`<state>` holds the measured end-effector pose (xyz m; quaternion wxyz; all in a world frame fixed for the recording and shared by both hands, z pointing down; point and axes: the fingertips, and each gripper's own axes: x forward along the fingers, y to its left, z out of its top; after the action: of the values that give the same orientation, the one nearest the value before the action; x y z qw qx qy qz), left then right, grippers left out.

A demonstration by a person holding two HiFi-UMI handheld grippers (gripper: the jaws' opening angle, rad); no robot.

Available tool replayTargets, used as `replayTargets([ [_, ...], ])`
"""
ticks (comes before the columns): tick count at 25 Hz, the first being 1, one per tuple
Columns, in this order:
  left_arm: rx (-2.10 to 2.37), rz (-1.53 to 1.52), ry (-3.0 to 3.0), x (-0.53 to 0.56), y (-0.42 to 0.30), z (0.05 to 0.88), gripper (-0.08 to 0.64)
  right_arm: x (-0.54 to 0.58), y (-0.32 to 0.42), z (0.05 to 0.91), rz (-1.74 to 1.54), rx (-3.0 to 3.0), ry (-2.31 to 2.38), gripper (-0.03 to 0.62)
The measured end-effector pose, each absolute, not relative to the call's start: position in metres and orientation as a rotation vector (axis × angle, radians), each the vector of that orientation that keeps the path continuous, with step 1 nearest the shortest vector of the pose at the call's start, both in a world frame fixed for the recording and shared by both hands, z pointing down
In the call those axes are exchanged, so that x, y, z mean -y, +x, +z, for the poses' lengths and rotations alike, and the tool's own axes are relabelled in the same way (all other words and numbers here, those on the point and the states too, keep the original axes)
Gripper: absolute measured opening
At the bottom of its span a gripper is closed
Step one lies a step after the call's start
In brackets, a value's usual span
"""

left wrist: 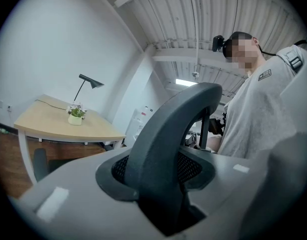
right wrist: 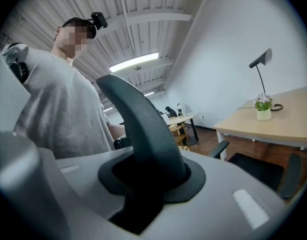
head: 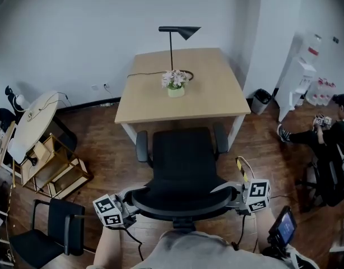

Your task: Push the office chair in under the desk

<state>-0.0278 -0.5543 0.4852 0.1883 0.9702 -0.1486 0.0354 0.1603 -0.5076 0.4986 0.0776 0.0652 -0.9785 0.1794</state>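
Observation:
The black office chair (head: 183, 160) stands in front of the light wooden desk (head: 183, 88), its seat front and armrests at the desk's near edge. My left gripper (head: 125, 209) is shut on the left edge of the chair's backrest (head: 183, 202), and my right gripper (head: 238, 198) is shut on its right edge. In the left gripper view the backrest rim (left wrist: 166, 134) fills the gap of the left gripper (left wrist: 161, 186), with the desk (left wrist: 53, 123) beyond. In the right gripper view the rim (right wrist: 143, 129) sits in the right gripper (right wrist: 146, 181), with the desk (right wrist: 276, 121) at right.
A black lamp (head: 180, 32) and a small flower pot (head: 175, 84) stand on the desk. At the left are a round white table (head: 35, 122), a wooden rack (head: 57, 170) and another black chair (head: 49, 237). A bin (head: 261, 101) and a seated person (head: 329, 142) are at the right.

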Motion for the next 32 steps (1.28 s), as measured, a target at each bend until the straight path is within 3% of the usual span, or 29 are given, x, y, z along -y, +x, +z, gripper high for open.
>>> replayTargets([
  [32, 0.372, 0.077, 2.757, 0.814, -0.005, 0.478, 0.186, 0.757, 0.180, 0.491, 0.483, 2.959, 0.258, 0.123],
])
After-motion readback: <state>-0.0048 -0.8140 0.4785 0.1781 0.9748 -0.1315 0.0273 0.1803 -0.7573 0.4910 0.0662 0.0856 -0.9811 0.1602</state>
